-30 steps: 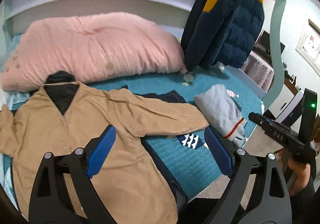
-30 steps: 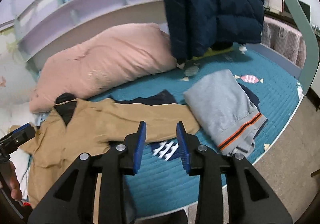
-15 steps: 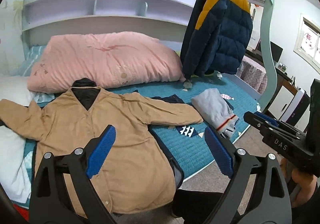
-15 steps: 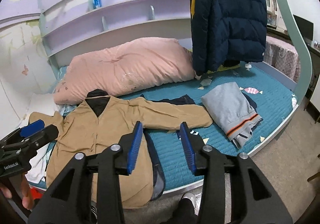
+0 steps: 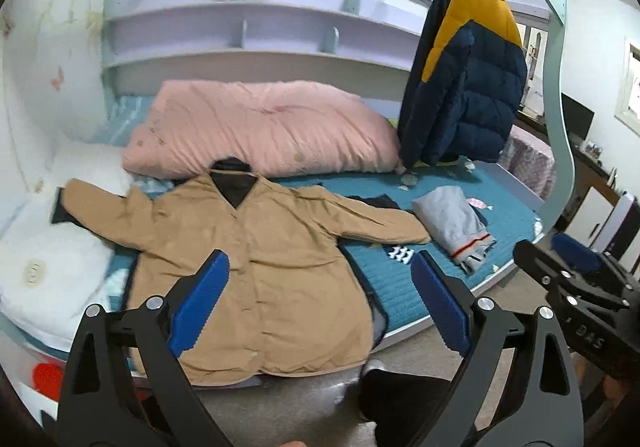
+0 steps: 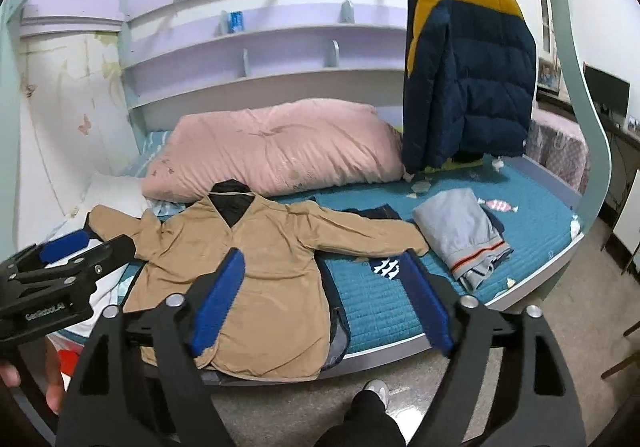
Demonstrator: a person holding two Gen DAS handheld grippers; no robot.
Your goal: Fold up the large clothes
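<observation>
Both grippers, left (image 5: 320,299) spread empty and right (image 6: 322,295) opening empty, hang off your tan coat (image 5: 256,263), collar-to-hem axis pointing away from you, left nearer its body

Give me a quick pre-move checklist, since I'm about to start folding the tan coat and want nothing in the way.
1. Tan coat spread flat, front up, sleeves out: ok.
2. Left gripper open, nothing between its jaws: ok.
3. Right gripper jaws opening, nothing between them: ok.
4. Coat's hem fully on the bed: not ok, it overhangs the edge.
5. Grey folded garment clear of the coat's sleeve: ok, close beside the cuff.
6. Dark garment under the coat, free of it: cannot tell.
</observation>
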